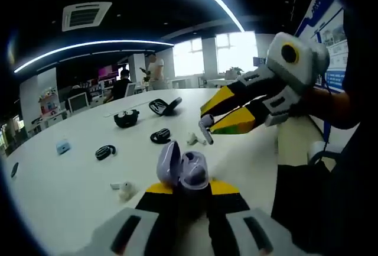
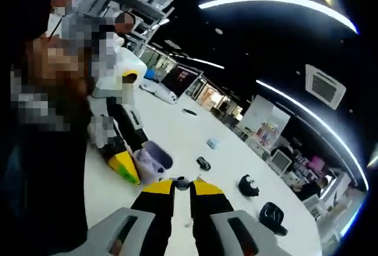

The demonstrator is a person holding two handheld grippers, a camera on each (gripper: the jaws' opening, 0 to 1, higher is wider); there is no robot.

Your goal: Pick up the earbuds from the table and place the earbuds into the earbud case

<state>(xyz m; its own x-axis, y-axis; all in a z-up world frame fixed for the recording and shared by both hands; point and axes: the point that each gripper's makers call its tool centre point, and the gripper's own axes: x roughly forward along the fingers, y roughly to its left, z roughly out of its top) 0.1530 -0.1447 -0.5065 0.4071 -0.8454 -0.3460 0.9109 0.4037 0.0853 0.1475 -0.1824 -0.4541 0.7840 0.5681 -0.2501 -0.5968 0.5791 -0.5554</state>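
Jaws of the left gripper (image 1: 188,190), black with yellow tips, rise from the bottom of the left gripper view and are clamped on a lilac earbud case (image 1: 184,168), its lid swung up and open. Just past the case, the right gripper (image 1: 208,119) comes in from the right side, its yellow-tipped jaws pinched together on a white earbud (image 1: 204,129) held above the white table (image 1: 71,179). A second white earbud (image 1: 123,189) lies on the table left of the case, and another small white piece (image 1: 193,139) sits just beyond it. Farther out lie dark open-ear earbuds (image 1: 106,152), another dark pair (image 1: 160,136), a small blue case (image 1: 63,146), a black case with cartoon eyes (image 1: 126,118) and an open black case (image 1: 163,107). Two people (image 1: 155,70) are at the table's far end, near bright windows.

From the right gripper view, the right gripper (image 2: 182,186) has its jaws nearly together on a small white earbud (image 2: 181,181) at the tips. Just beyond and to the left, the left gripper (image 2: 131,164) holds the lilac earbud case (image 2: 151,157) open over the table (image 2: 177,132). Beyond these, a dark earbud (image 2: 203,163), the blue case (image 2: 212,143), the black cartoon-eyed case (image 2: 248,185) and the open black case (image 2: 273,216) rest well apart on the table.
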